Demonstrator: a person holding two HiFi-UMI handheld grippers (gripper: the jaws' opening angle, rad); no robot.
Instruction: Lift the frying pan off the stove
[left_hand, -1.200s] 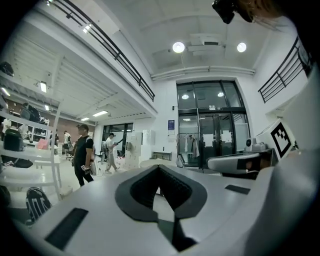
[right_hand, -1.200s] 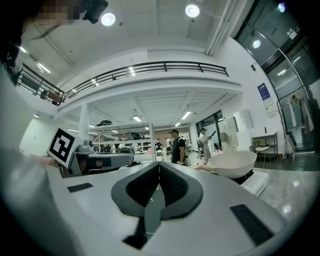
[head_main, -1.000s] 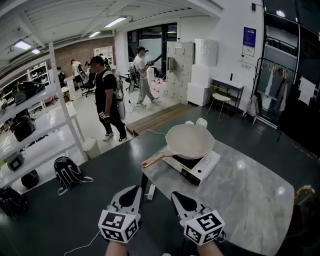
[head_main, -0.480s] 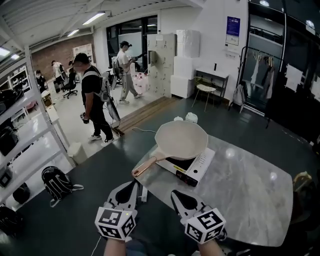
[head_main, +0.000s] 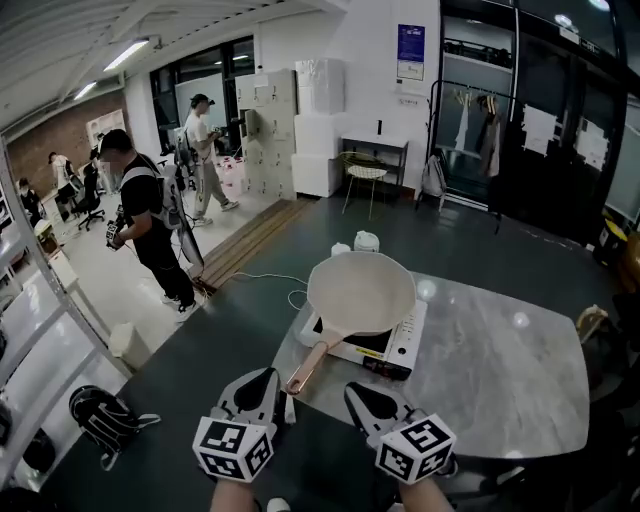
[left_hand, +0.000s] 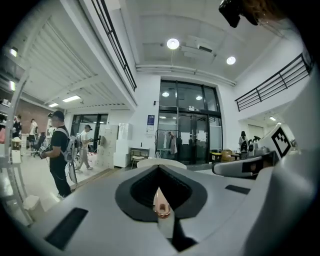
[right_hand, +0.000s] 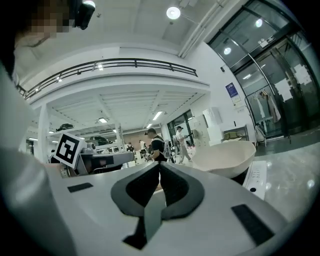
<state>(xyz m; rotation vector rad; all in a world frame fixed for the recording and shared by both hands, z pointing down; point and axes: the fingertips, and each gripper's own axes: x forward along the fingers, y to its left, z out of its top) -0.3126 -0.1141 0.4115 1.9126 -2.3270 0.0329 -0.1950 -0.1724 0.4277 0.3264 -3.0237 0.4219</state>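
Note:
A cream frying pan sits on a white portable stove at the near-left corner of a grey marble table. Its copper-coloured handle points back at me. My left gripper is shut and empty, its tip just left of the handle's end. In the left gripper view that handle end shows straight ahead beyond the shut left gripper, with the pan's rim behind it. My right gripper is shut and empty, just right of the handle. From the right gripper the pan lies ahead to the right.
A person in black stands on the floor to the left, others farther back. A backpack lies by the shelving at lower left. A cable runs over the floor behind the table. Two white containers stand behind the stove.
My viewpoint has swung round the table, so the pan's handle now points toward my grippers rather than to the left. Both grippers stay shut and sit closer to the handle's end.

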